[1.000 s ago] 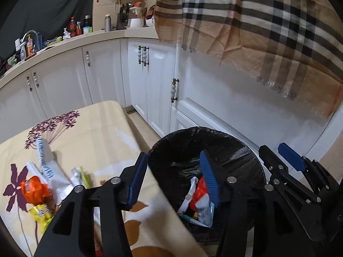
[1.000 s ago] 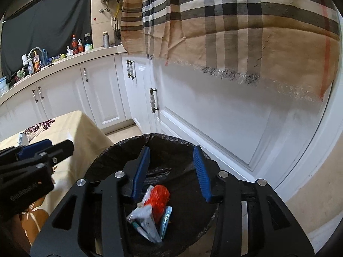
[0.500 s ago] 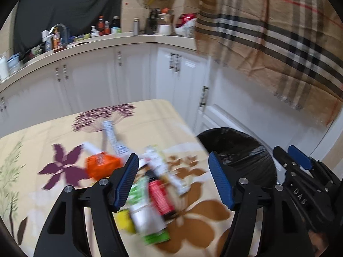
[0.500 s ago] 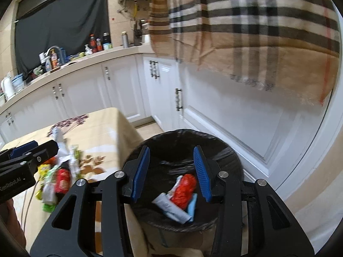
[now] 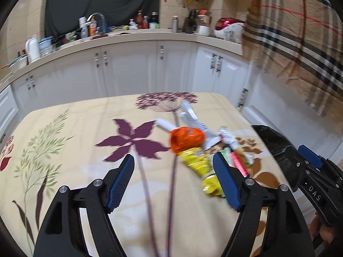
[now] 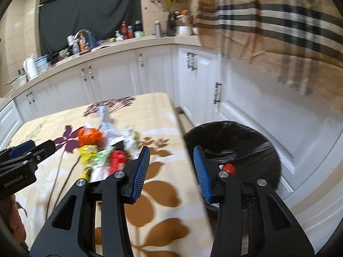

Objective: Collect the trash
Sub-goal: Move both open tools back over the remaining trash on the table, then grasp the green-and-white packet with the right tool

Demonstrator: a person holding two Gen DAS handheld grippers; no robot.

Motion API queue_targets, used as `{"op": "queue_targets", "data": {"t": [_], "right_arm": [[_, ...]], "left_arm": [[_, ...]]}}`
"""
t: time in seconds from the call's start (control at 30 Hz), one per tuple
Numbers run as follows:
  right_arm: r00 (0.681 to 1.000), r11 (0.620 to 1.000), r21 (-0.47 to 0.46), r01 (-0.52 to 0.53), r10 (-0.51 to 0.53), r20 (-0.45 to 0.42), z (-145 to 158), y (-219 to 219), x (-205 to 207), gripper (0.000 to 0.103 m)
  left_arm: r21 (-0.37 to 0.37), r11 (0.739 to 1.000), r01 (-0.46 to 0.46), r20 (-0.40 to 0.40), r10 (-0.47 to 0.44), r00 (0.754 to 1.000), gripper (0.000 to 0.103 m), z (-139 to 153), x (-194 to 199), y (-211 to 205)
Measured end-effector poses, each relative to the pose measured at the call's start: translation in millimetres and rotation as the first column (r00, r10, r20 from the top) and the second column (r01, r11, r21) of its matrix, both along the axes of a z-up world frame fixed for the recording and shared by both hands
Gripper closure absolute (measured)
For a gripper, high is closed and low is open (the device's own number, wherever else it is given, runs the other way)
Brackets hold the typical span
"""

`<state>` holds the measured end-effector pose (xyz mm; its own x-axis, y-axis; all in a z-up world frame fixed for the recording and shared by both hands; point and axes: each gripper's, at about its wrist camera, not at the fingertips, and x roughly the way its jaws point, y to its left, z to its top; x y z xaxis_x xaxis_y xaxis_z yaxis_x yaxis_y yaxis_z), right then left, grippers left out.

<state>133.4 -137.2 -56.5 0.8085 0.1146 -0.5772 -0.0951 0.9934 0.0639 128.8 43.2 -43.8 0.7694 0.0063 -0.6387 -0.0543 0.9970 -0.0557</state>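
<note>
- The left tool [image 5: 173,178] hangs over the flowered tabletop [image 5: 75,150] with its jaws spread wide; they have just been opening, and nothing sits between them but the cloth below.
- The right tool [image 6: 171,169] has its jaws partly apart and empty, straddling the tabletop's edge with the bin on its right side.
- The trash lies in a blurred heap near the tabletop's right edge: an orange wrapper [image 5: 186,138] on top, a yellow packet [image 5: 197,160] touching it on the near side, and a white tube [image 5: 189,114] stretching away behind.
- A red packet [image 6: 116,160] and pale green wrappers [image 6: 99,157] lie in the same heap, just beyond the right tool's left finger [image 6: 140,170].
- The left tool's right finger [image 5: 225,181] covers part of the heap's near end.
- A bin lined with a black bag [image 6: 235,143] stands on the floor just beside the tabletop, against the white cupboards [image 6: 246,111].
- Something red [image 6: 228,168] shows inside the bin, partly hidden behind the right tool.
- A plaid cloth [image 5: 300,49] hangs over the cupboards above the bin.
- The far kitchen counter [image 5: 128,36] is crowded with bottles, a tap and a red-and-white appliance [image 5: 229,30], well apart from the heap.
- Each tool shows at the edge of the other's view, left tool left of the heap, right tool over the bin's side.
</note>
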Motion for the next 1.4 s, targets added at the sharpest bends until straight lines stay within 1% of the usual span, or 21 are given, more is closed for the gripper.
{"op": "queue_targets", "data": {"t": [0.17,0.37,0.4,0.47,0.5,0.63,0.97,1.0,1.03,1.07,1.2,1.23,1.4], "right_arm": [[0.998,0.998,-0.015,-0.065,0.065,-0.019,-3,29,-3,0.062],[0.989,0.989,-0.031,-0.144,0.142,-0.046,-7,64,-5,0.062],[0.986,0.987,-0.033,-0.156,0.154,-0.055,-8,68,-5,0.062],[0.982,0.984,-0.036,-0.176,0.173,-0.072,-12,75,-3,0.067],[0.980,0.982,-0.039,-0.184,0.181,-0.081,-14,79,-3,0.068],[0.977,0.981,-0.043,-0.191,0.185,-0.110,-19,85,2,0.072],[0.968,0.982,-0.041,-0.185,0.175,-0.179,-30,92,11,0.072],[0.968,0.982,-0.042,-0.184,0.174,-0.183,-31,92,12,0.073],[0.966,0.982,-0.043,-0.185,0.174,-0.191,-32,92,13,0.077],[0.964,0.981,-0.042,-0.189,0.177,-0.196,-33,92,14,0.077],[0.965,0.981,-0.041,-0.189,0.178,-0.194,-33,92,13,0.078],[0.965,0.981,-0.041,-0.190,0.179,-0.192,-32,92,13,0.082],[0.970,0.980,-0.049,-0.193,0.183,-0.160,-28,93,8,0.082]], "left_arm": [[0.005,0.999,-0.052,-0.022,0.052,0.998,0.029,-8,-7,29],[0.004,0.996,-0.092,-0.042,0.092,0.995,0.029,-15,-14,52],[0.003,0.995,-0.097,-0.045,0.097,0.994,0.029,-16,-14,56],[0.001,0.994,-0.106,-0.046,0.106,0.993,0.029,-17,-16,60],[-0.002,0.994,-0.108,-0.048,0.108,0.993,0.029,-18,-17,63],[-0.005,0.993,-0.119,-0.046,0.119,0.992,0.029,-18,-18,70],[-0.017,0.990,-0.138,-0.056,0.137,0.989,0.029,-22,-20,82],[-0.018,0.990,-0.137,-0.059,0.136,0.989,0.029,-23,-20,82],[-0.019,0.990,-0.137,-0.061,0.135,0.989,0.029,-24,-20,82],[-0.020,0.990,-0.137,-0.062,0.135,0.989,0.029,-24,-20,82],[-0.018,0.991,-0.134,-0.066,0.132,0.989,0.029,-26,-19,80],[-0.019,0.991,-0.134,-0.068,0.132,0.989,0.029,-26,-19,80],[-0.018,0.991,-0.129,-0.069,0.128,0.989,0.029,-26,-17,75]]}}
